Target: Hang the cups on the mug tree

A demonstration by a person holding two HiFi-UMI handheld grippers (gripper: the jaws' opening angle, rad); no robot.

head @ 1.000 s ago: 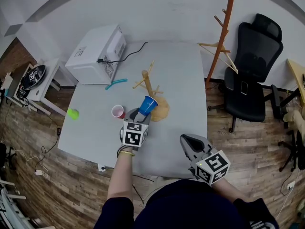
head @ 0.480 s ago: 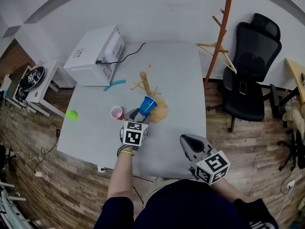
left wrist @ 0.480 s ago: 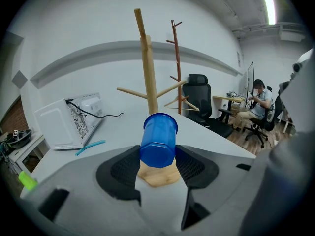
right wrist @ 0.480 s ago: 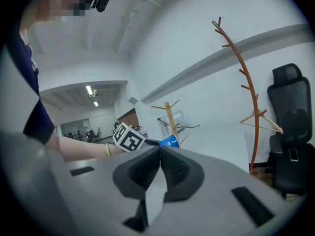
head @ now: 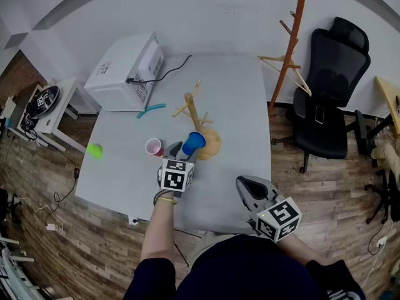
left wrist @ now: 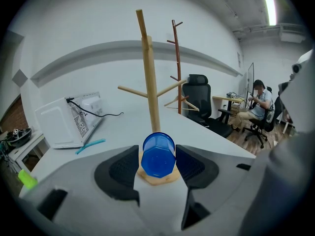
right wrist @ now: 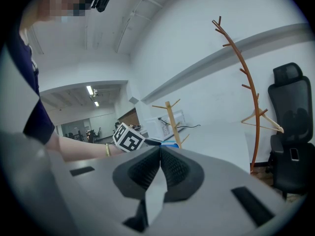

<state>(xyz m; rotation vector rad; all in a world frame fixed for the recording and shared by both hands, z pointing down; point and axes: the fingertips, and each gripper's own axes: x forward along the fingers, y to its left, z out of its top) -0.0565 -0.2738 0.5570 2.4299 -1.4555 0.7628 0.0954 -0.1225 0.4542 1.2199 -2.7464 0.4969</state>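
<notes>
A blue cup (head: 194, 143) lies on its side between the jaws of my left gripper (head: 186, 150), and the pads press its sides. In the left gripper view the cup's (left wrist: 158, 155) bottom faces the camera, with the left gripper (left wrist: 157, 157) shut on it. The wooden mug tree (head: 195, 114) stands just beyond the cup, and its pegs (left wrist: 150, 82) are bare. A red cup (head: 154, 146) stands upright on the table to the left of my left gripper. My right gripper (head: 247, 186) hangs near the table's front edge, and its jaws (right wrist: 160, 151) are shut on nothing.
On the grey table (head: 237, 105), a white appliance (head: 128, 64) with a black cable sits at the back left. A teal tool (head: 152, 109) lies near it. A green ball (head: 95, 149) rests at the left edge. An orange coat stand (head: 290, 42) and a black chair (head: 331, 86) stand to the right.
In the head view the blue cup's mouth sits slightly lower than in the earlier frames. Both grippers have kept their places.
</notes>
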